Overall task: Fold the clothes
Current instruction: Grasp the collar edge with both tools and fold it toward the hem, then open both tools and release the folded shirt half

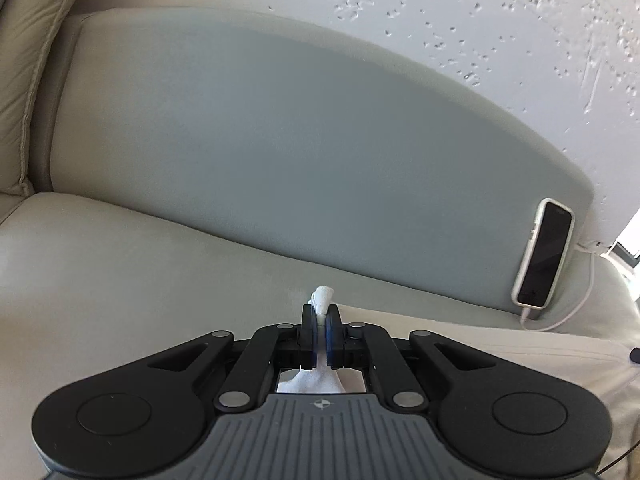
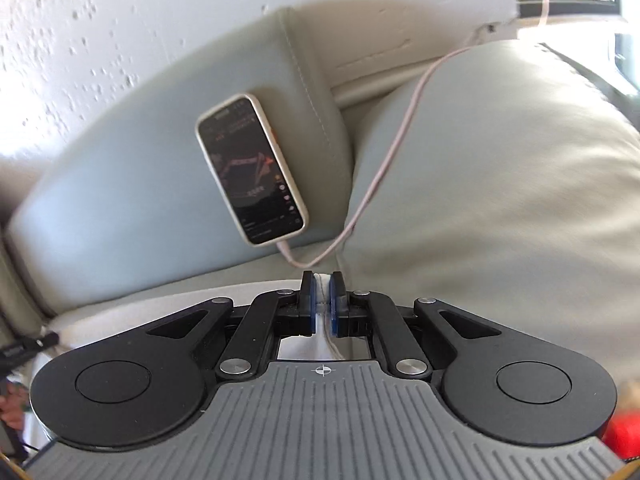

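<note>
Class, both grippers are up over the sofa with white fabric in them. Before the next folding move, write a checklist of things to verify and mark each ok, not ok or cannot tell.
1. Left gripper shut on the white cloth: ok, a tuft pokes out past the fingertips.
2. Right gripper shut on white fabric: ok.
3. Both grippers hold the same garment: cannot tell.
4. Garment hangs flat, untwisted: cannot tell, it is hidden below the grippers.
5. Phone clear of the work: not ok, it leans on the back cushion just ahead.
6. Charging cable clear: not ok, it loops close to the right gripper.
</note>
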